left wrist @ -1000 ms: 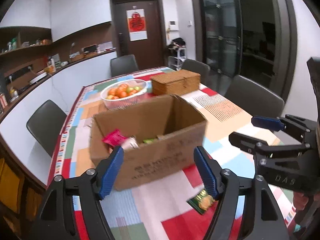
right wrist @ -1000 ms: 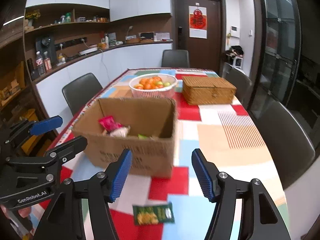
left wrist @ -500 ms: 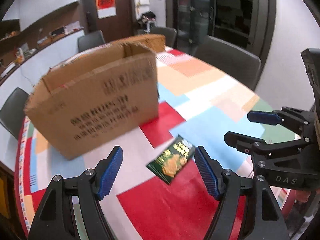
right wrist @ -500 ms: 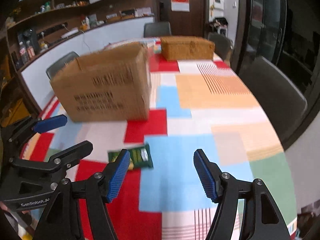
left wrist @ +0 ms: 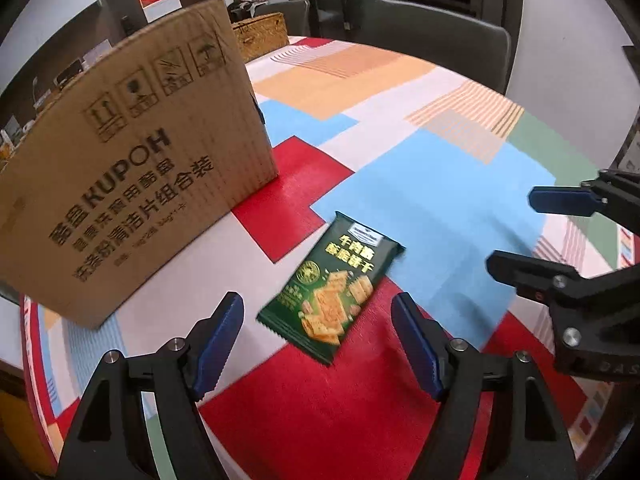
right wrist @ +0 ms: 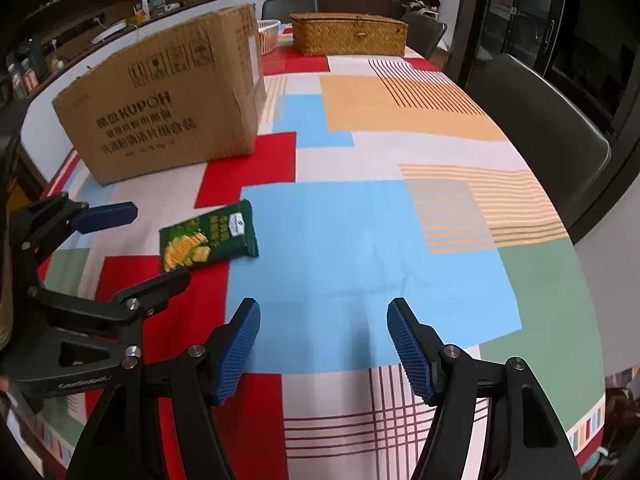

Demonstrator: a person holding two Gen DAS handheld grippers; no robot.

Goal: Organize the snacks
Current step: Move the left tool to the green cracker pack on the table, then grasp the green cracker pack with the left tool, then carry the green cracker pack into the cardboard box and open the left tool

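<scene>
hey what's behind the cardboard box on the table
Behind the cardboard box, the right wrist view shows a woven wicker basket and the edge of a white mesh bowl on the tablecloth. The box hides the rest of the bowl and its contents.

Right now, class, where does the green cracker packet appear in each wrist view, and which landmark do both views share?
Left wrist: green cracker packet lies centre, just ahead of the open left gripper.
Right wrist: it lies left of centre, beside the left gripper.
Shared landmark: the cardboard box.
</scene>
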